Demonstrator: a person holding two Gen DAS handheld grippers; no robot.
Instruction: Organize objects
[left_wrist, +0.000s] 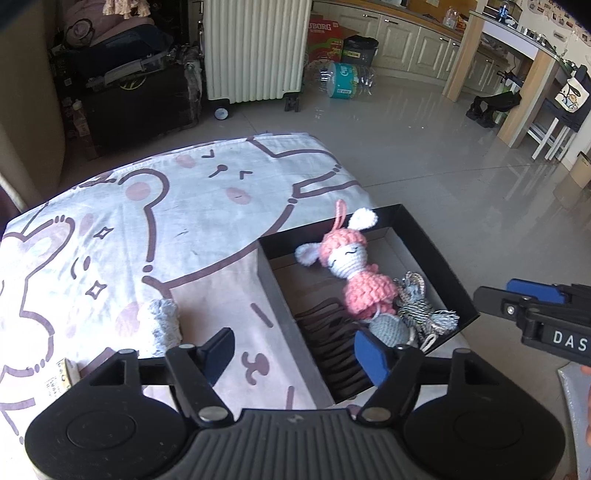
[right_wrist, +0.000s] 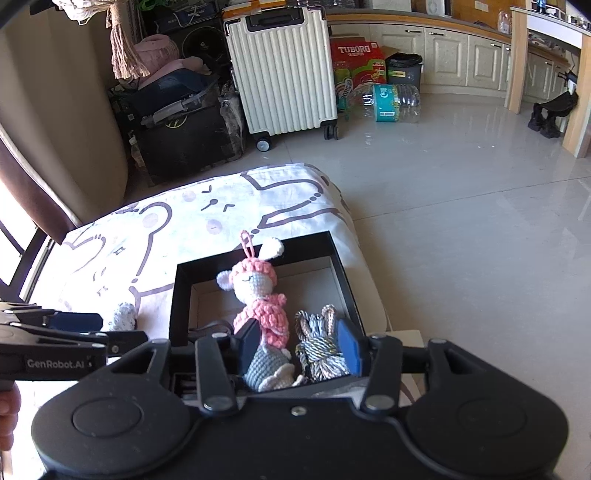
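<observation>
Two black grippers with blue pads are held spread and empty over a white cloth printed with cartoon bears (left_wrist: 207, 218). A black open cardboard box (right_wrist: 180, 295) is seen on it, holding a pink crocheted bunny doll (right_wrist: 258, 299) and a grey-and-white coiled rope bundle (right_wrist: 319, 350). The right gripper (right_wrist: 299, 345) is poised above these; the left gripper (left_wrist: 295, 350) hovers beside a small pale-blue crocheted piece (left_wrist: 162, 325) lying outside the box.
</observation>
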